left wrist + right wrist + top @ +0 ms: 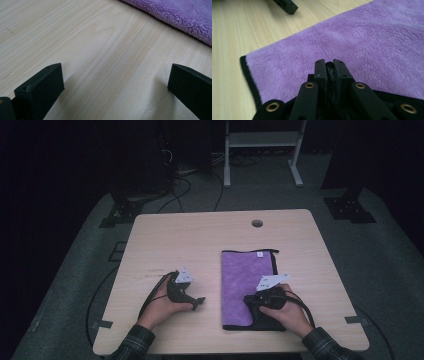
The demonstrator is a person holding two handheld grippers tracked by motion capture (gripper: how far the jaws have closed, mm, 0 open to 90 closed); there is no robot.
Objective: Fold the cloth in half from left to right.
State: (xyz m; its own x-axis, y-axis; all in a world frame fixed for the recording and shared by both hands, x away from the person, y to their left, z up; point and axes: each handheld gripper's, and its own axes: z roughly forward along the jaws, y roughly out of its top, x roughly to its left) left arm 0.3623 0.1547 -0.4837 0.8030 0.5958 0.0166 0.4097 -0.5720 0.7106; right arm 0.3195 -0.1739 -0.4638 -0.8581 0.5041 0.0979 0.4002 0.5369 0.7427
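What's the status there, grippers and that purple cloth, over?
Right gripper shut on the purple cloth, near black edge. Left gripper open over bare table. Nothing in the way.

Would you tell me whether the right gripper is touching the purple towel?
Touching: in the right gripper view, the right gripper pinches the purple towel's black edge.

two hand-held black grippers, left gripper (199,302) and right gripper (250,301), each with a grey three-cornered plate and black cable; brass rivets; plaid sleeves.
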